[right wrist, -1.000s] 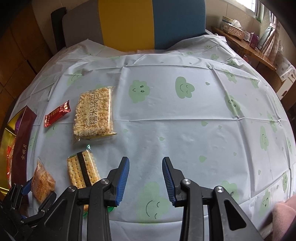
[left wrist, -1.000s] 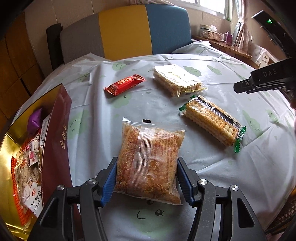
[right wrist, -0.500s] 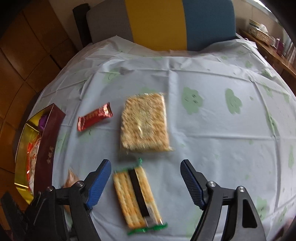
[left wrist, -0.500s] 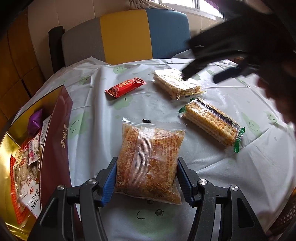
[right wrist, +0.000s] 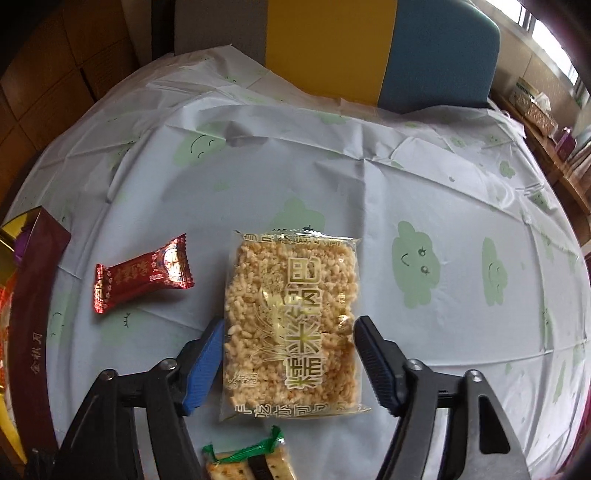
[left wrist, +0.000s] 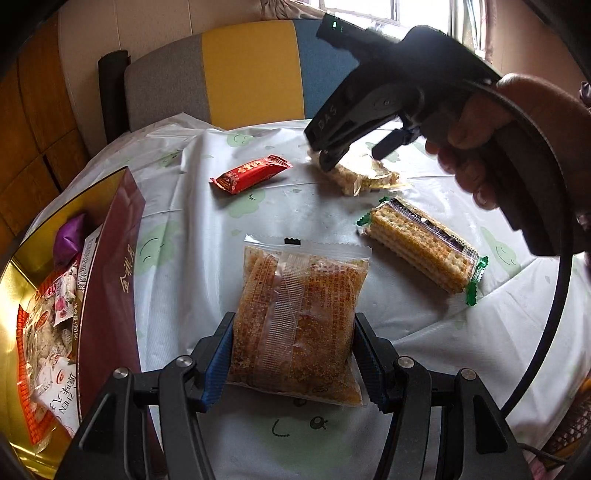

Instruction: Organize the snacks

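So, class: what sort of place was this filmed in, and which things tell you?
Probably a home dining area: a round table under a white plastic cloth printed with green smiley clouds, a grey, yellow and blue upholstered chair pushed up to it, and a window behind.

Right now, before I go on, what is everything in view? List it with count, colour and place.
rice cake pack: 1, pale yellow with gold print, mid table, between the right gripper's jaws
orange pack: 1, orange-brown in clear wrap, near edge, in the left gripper
cracker pack: 1, tan with dark band and green ends, right of the orange pack
red candy: 1, red foil, left of the rice cake pack
box: 1, maroon and gold, table's left edge, snacks inside
tablecloth: 1, white with green clouds
chair: 1, grey, yellow, blue, behind table
left gripper: shut on orange pack
right gripper: jaws closing, pads not yet pressing
hand: 1, holding right gripper
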`<state>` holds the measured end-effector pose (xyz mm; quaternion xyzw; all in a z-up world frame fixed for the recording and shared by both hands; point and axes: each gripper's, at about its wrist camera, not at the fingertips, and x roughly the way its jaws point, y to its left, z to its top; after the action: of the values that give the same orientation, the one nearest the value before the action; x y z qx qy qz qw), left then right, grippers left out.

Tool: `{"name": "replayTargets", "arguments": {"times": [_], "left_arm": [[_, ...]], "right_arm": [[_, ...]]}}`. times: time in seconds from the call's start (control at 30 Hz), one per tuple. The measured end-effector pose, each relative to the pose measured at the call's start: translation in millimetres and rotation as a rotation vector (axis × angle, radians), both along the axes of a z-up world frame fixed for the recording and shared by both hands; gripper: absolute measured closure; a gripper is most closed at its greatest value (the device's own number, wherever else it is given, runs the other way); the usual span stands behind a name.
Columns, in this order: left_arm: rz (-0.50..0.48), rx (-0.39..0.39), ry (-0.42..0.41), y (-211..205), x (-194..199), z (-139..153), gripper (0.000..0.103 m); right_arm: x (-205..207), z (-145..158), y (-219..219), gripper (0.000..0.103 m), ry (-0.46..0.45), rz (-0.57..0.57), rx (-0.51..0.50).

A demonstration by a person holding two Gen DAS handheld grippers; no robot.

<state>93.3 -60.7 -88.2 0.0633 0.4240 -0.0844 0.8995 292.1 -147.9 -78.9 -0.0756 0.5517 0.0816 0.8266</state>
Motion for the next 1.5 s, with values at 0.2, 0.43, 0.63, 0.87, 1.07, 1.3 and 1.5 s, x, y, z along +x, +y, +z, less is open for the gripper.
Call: {"name": "replayTargets", "arguments": {"times": [0.2,0.43,0.63,0.87,1.07,1.3,1.5], "left_arm": [[0.001,0.003,-0.001,0,0,-1,0.042],[0.004,0.001,0.000,0,2,-1,0.042],[0.002,-0.003,0.001,1,1,-1,0.042],[0.003,-0.007,-0.001,1,2,-1,0.042],[0.002,-0.008,-0.002,2,1,-1,0.042],[0.004,-0.005,0.000,1,1,-2,0.042],[0.010,0.001,0.009,0,3,-1,0.042]], "right_arm": [[-3,24,-9,0.082,-0.043,0.015,0.014],[-7,18,-44,0.038,0.001,-0.075,0.141],[1,14,-42,0.022,0.005,-0.050,0.154],[17,-13,-35,0.024,0.048,-0.025,0.024],[6,-11,-52,0.030,0.052,-0.043,0.038],[-27,-11,-97,0.029,0.144,-0.098,-0.005],[-62,-12,-128,0.029,0.179,-0.150,-0.001]]}}
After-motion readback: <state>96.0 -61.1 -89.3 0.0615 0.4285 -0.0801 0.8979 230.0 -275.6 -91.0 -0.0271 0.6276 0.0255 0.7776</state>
